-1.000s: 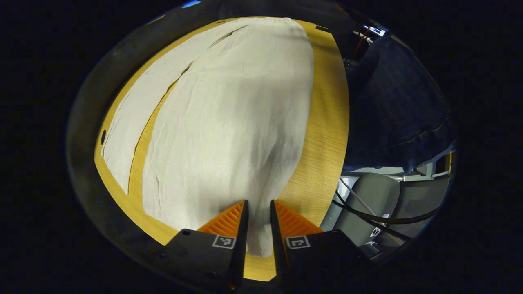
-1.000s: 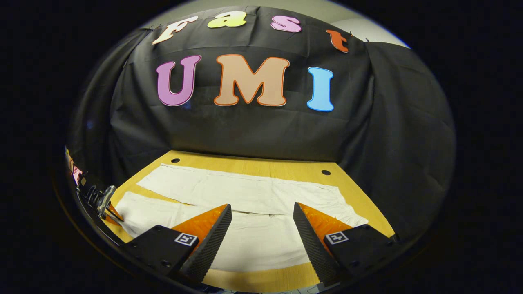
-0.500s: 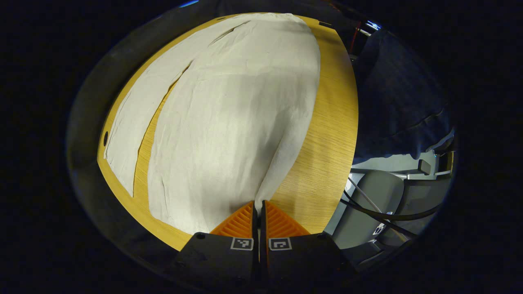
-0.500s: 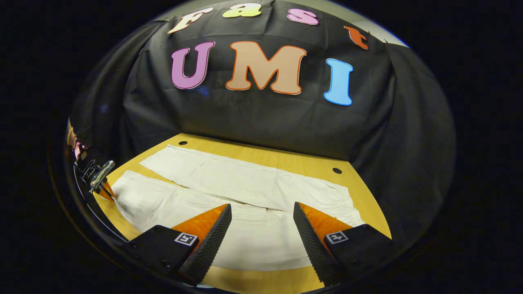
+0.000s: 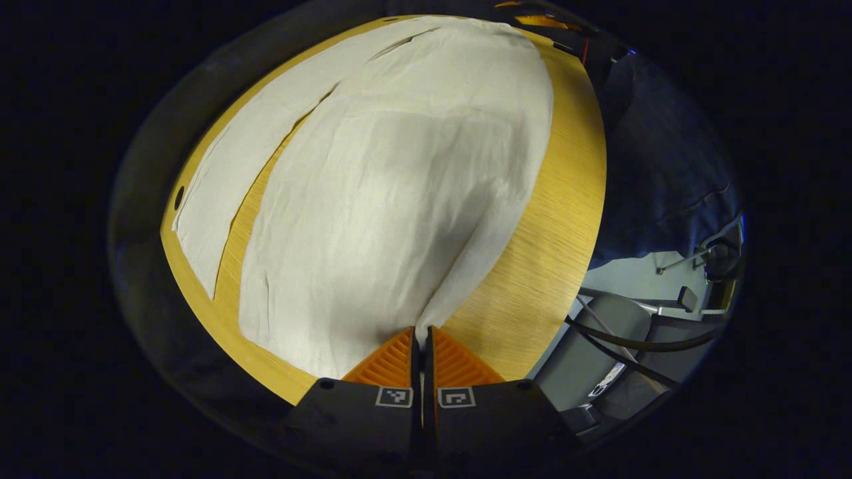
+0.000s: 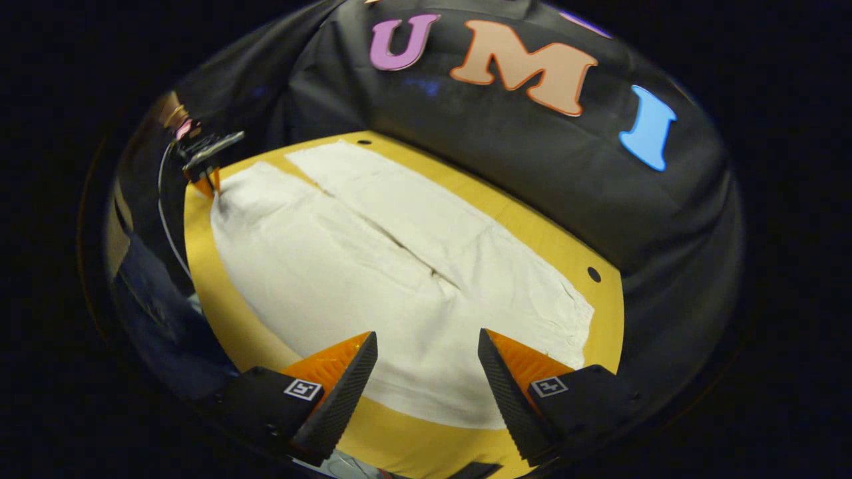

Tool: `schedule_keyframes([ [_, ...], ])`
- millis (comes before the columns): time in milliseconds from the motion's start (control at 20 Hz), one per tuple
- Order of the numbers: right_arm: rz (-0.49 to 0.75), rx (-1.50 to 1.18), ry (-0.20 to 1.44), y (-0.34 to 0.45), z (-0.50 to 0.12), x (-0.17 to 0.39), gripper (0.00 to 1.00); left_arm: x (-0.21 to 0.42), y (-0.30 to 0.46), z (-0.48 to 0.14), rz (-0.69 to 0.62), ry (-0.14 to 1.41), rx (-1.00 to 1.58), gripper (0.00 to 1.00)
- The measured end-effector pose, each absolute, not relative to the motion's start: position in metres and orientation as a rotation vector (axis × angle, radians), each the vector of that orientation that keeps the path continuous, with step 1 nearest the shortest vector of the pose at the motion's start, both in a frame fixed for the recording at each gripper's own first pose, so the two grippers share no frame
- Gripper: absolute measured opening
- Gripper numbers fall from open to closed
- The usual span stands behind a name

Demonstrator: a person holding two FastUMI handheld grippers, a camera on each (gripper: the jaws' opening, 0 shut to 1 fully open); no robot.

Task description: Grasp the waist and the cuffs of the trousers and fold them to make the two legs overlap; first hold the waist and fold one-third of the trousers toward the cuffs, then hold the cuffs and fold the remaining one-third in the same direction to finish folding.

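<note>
Left tongs [image 5: 419, 339] pinch trousers [image 5: 386, 199] cuff; right tongs [image 6: 426, 352] hover above.

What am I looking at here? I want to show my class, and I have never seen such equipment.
A person holds a two-finger gripper in each hand; a camera rides on each and looks along its fingers. On the table lie pale trousers, spread flat, legs apart. In the left gripper view, the left gripper is shut on a trouser corner. In the right gripper view, the right gripper is open above the trousers, with the left gripper far off at the cuff end.
</note>
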State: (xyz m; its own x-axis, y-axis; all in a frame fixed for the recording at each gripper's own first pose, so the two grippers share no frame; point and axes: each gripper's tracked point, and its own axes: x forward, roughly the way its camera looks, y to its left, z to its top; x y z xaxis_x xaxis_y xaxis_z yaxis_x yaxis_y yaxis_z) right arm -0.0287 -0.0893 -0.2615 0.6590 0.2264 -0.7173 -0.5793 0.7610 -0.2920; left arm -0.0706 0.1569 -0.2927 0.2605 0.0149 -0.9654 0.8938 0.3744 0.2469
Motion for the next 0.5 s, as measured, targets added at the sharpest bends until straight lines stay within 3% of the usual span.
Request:
schedule_keyframes([
  [150,0.595,-0.65,0.84,-0.125,-0.292,-0.037,0.98,-0.07,0.158,-0.294,-0.721,1.178,1.013,0.0],
  [500,0.733,-0.723,1.098,-0.179,-0.343,-0.067,0.98,-0.069,0.157,-0.293,-0.656,1.226,1.001,0.0],
])
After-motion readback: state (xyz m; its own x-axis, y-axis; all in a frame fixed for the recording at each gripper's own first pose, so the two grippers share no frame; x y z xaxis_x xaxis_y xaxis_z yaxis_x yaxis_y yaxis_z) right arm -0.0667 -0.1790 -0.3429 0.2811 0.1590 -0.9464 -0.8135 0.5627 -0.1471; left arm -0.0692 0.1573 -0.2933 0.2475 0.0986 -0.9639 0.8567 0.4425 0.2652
